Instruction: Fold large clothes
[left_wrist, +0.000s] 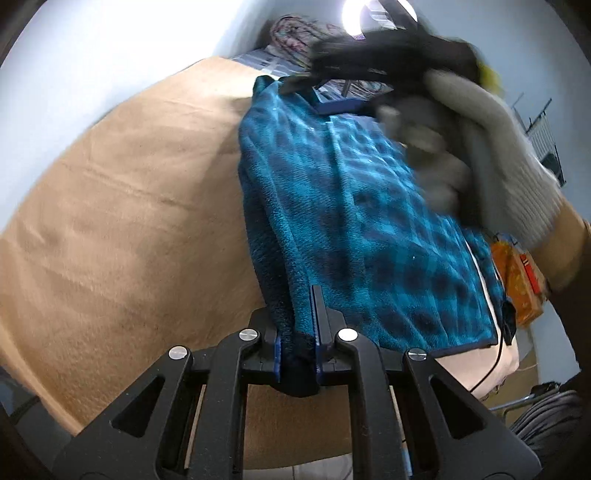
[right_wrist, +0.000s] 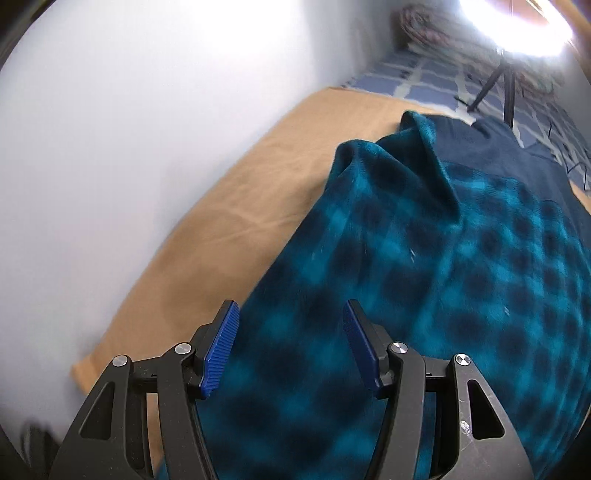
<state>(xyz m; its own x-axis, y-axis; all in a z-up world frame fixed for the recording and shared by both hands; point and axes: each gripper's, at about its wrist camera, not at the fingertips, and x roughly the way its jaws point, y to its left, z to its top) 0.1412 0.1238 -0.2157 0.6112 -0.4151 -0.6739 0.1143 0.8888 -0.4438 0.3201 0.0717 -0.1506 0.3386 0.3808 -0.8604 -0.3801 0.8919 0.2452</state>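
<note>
- In the left wrist view, we see our left gripper (left_wrist: 297, 347) clamped on a dark edge of the teal checked fleece garment (left_wrist: 354, 229); a fold of that cloth bunches between the two blue pads.
- The garment lies spread over a tan blanket (left_wrist: 122, 221), running from the gripper at 6 o'clock up toward 12 o'clock in that view.
- At 2 o'clock a gloved hand (left_wrist: 491, 155) holds the right gripper (left_wrist: 321, 96), blurred, above the garment's far end; we cannot tell its jaw state from this view.
- In the right wrist view, our right gripper (right_wrist: 291, 347) stands with its jaws apart, and nothing is pinched between the blue pads (right_wrist: 221, 347); the fleece shows below and beyond them.
- There the garment fills the frame from 6 o'clock to 3 o'clock, with a raised fold (right_wrist: 424, 147) at about 1 o'clock and a plain navy panel (right_wrist: 517, 155) beside it.
- A pale wall (right_wrist: 129, 129) takes up the side from 9 to 11 o'clock.
- A blue-and-white checked cover (right_wrist: 424, 77) lies past the blanket at 1 o'clock, with dark tripod legs (right_wrist: 498, 85) on it under a bright light (right_wrist: 517, 26).
</note>
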